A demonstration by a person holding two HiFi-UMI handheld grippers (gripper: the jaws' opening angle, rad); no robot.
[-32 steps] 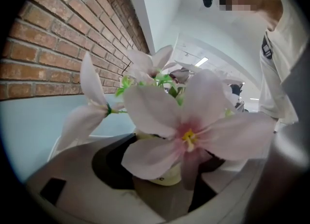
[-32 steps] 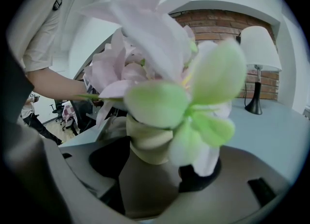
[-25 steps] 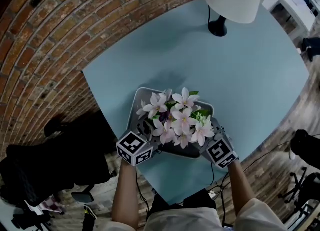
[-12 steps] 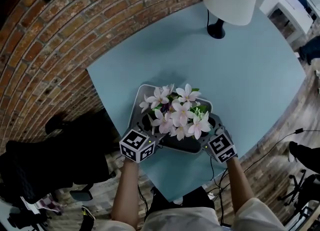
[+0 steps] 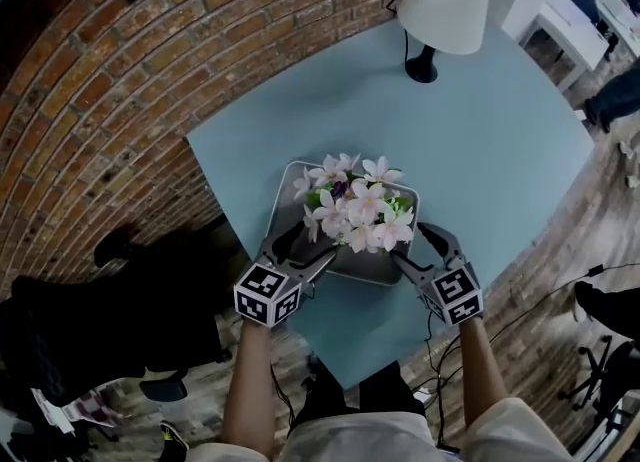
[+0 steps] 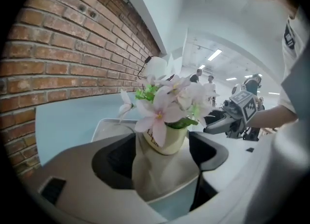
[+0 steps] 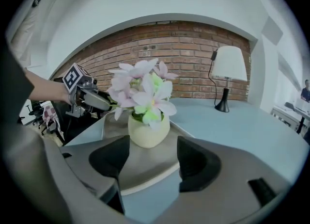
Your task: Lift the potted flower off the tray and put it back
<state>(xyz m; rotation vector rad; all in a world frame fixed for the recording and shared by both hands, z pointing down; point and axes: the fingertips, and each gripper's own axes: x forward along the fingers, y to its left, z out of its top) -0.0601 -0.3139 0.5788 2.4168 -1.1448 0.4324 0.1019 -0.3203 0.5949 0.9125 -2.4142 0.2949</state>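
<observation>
The potted flower (image 5: 355, 208), pink-white blooms in a cream pot (image 6: 163, 140), stands upright on the grey tray (image 5: 288, 178) near the table's front edge. My left gripper (image 5: 303, 250) is open at the tray's near-left corner, its jaws wide and empty, the pot a little beyond them. At the tray's near-right corner my right gripper (image 5: 416, 248) is open too, clear of the pot (image 7: 148, 132). Each gripper view shows the other gripper across the tray: the right gripper (image 6: 226, 122) and the left gripper (image 7: 93, 100). Neither touches the pot.
A white-shaded lamp (image 5: 440, 2) on a black base stands at the far side of the light-blue table (image 5: 500, 150). A brick wall (image 5: 110, 100) runs along the table's left. The table's near corner lies just below the tray. People stand in the room beyond.
Both grippers have drawn back from the pot's sides toward the person and now sit at the tray's near corners. The potted flower stays on the tray.
</observation>
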